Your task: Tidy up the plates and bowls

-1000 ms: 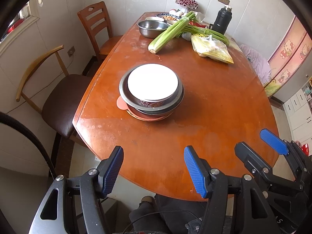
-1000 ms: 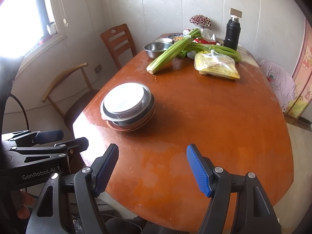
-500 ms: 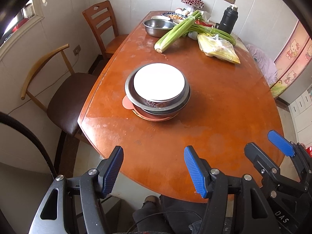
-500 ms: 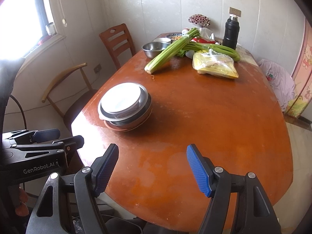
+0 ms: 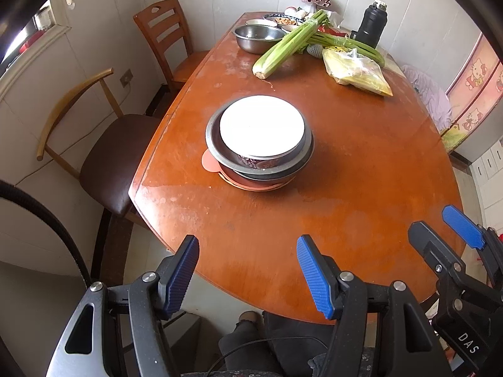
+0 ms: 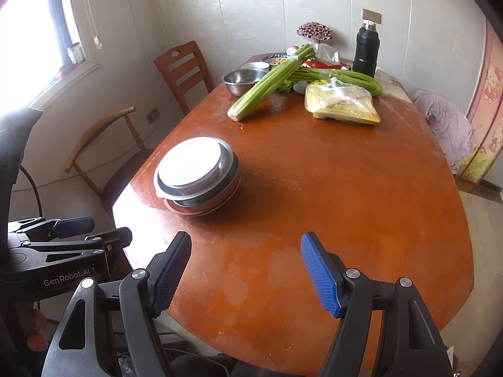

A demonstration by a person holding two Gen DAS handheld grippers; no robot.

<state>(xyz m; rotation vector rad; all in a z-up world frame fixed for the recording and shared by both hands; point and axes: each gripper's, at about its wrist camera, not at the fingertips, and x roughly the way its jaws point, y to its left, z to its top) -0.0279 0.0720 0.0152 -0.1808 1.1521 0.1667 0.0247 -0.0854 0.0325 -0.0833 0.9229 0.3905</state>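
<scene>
A stack of dishes (image 5: 260,144) (image 6: 197,176) stands on the near left part of the brown oval table (image 5: 361,163) (image 6: 345,182). A white-lined patterned bowl (image 5: 262,125) tops it, nested in steel bowls over a pink plate (image 5: 210,161). My left gripper (image 5: 248,267) hangs open over the table's near edge, well short of the stack, with nothing between its fingers. My right gripper (image 6: 243,267) is open and empty too, over the near edge to the right of the stack. Each gripper shows at the side of the other's view.
At the far end lie a steel bowl (image 5: 259,38), celery (image 5: 289,44), a yellow bag (image 5: 355,69), small food dishes (image 5: 279,20) and a black flask (image 5: 374,30). Two chairs (image 5: 97,138) (image 5: 169,40) stand along the left side. A person's legs (image 5: 251,345) show below the near edge.
The stack and the far end of the table have slid slightly rightward and downward in the left wrist view; in the right wrist view little differs. Both grippers keep the same gap.
</scene>
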